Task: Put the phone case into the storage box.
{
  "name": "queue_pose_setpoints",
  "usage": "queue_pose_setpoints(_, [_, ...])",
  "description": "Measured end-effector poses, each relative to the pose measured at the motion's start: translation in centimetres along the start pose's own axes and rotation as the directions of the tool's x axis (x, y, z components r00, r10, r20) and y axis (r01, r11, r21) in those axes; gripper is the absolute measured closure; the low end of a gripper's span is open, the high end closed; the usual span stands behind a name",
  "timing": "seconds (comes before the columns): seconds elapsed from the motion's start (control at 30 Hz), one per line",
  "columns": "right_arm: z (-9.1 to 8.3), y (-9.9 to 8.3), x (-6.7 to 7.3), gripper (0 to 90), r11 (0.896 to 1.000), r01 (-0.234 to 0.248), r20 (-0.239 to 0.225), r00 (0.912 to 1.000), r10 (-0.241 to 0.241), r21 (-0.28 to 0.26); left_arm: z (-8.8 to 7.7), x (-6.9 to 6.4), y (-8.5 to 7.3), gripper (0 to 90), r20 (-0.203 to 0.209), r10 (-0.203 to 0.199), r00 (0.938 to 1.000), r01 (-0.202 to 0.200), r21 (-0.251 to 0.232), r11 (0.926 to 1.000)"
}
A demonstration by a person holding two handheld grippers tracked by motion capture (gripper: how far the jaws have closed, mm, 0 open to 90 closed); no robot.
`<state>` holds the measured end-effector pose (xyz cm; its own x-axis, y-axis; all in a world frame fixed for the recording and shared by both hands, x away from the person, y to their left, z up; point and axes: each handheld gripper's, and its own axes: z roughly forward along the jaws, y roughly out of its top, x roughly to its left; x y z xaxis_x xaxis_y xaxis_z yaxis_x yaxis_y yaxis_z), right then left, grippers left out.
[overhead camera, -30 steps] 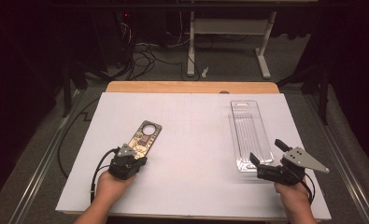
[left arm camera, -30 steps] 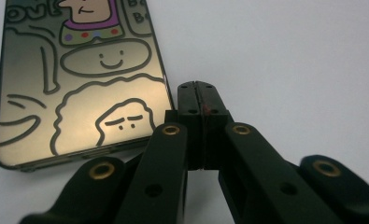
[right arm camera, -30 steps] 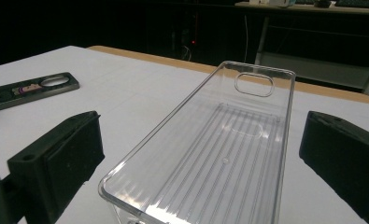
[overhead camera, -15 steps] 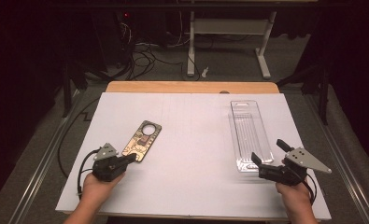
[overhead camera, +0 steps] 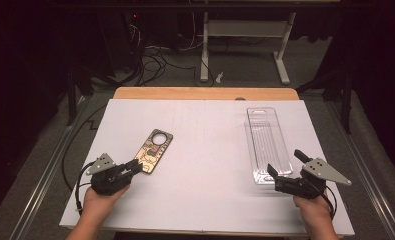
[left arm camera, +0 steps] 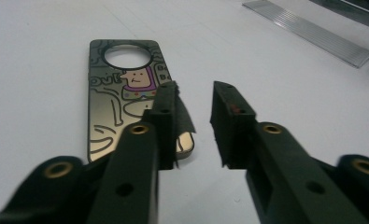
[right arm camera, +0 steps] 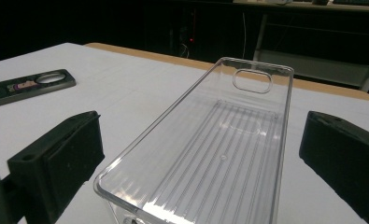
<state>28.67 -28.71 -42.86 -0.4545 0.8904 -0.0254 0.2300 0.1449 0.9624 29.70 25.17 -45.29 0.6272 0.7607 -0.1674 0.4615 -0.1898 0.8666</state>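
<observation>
A dark printed card with a round hole and a cartoon figure lies flat on the white sheet at the left. My left gripper sits at its near end. In the left gripper view the card lies just beyond the jaws. The left gripper has just been opening and nothing is between its pads. A clear plastic tray lies lengthwise at the right. My right gripper stands wide open at its near end. In the right gripper view the tray lies between the right gripper's spread jaws, untouched.
The white sheet covers the table, with a wooden strip along the far edge. Metal rails run down both sides. Cables and white desk legs lie on the floor beyond.
My left hand has drawn back to the left, off the card's near end, and its jaws have parted. The card stays where it was. The right gripper has not moved.
</observation>
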Motion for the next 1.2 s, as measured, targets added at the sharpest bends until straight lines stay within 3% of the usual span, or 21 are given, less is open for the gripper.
queue_pose_setpoints(0.23, [-0.09,0.06,-0.03,0.2,1.0,0.001,0.003,1.0,-0.001,-0.006,-0.09,0.01,-0.06,39.9,-0.056,0.0,0.9984,0.0,-0.014,0.9999])
queue_pose_setpoints(0.47, [-0.09,0.06,-0.04,0.2,1.0,0.006,0.001,1.0,-0.006,-0.006,-0.18,0.03,0.06,26.9,-0.067,-0.015,0.9977,0.013,-0.024,0.9996])
queue_pose_setpoints(0.57, [-0.06,0.08,-0.03,0.2,1.0,0.007,0.002,1.0,-0.007,-0.004,-0.1,-0.09,0.06,24.2,-0.085,0.015,0.9963,-0.017,-0.014,0.9998])
queue_pose_setpoints(0.8, [-0.12,0.13,-0.05,0.2,1.0,0.011,0.002,0.9999,-0.011,-0.008,0.11,-0.1,0.16,13.2,-0.058,0.004,0.9983,-0.004,0.001,1.0])
queue_pose_setpoints(0.97, [-0.1,0.12,-0.07,0.2,1.0,0.008,0.004,1.0,-0.008,-0.006,0.31,-0.13,0.25,0.2,-0.065,-0.007,0.9979,0.008,0.012,0.9999])
queue_pose_setpoints(1.2, [-0.1,0.13,-0.05,0.2,1.0,0.008,0.004,1.0,-0.008,-0.007,0.29,-0.19,0.29,0.2,-0.073,-0.005,0.9973,0.005,0.011,0.9999])
